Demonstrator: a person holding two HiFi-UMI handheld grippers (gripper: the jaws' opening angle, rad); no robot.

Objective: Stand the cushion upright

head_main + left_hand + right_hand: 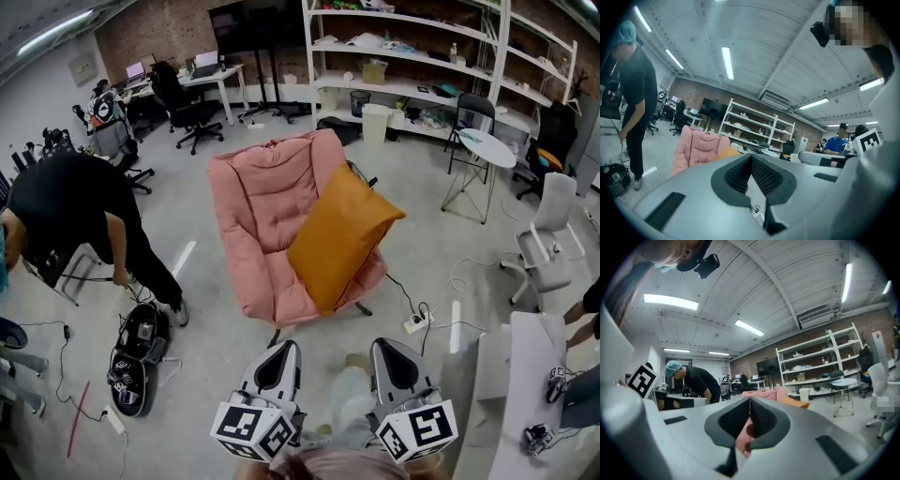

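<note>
1. Here, the orange cushion [342,234] lies slanted on the pink armchair [262,202]. It reclines against the backrest and the padding at the picture's right, with 1 corner pointing up and to the right. It looks skewed rather than standing on a flat edge, so the task appears not yet begun.
2. The armchair's deep, backward-sloping padding probably accounts for this pose: a soft cushion set there tends to sink back and rest on a corner.
3. The left gripper [281,347] has its jaws pressed together with nothing between them. It sits low at the near edge of the head view, aimed at the armchair and well apart from the cushion.
4. The right gripper [386,343] is likewise closed and empty, just beside the left one. Its own view shows pink padding and an orange edge beyond the joined tips.
5. Holding the 2 grippers side by side suits a broad, limp object, which likely needs support at 2 edges. The jaws would have to part before any hold.
6. On the floor [216,309], a power strip [415,324] and its cable lie near the armchair's foot, a possible snag.
7. A person in black [80,216] bends over equipment at the left, well apart; white shelving [412,70] lines the far wall.
</note>
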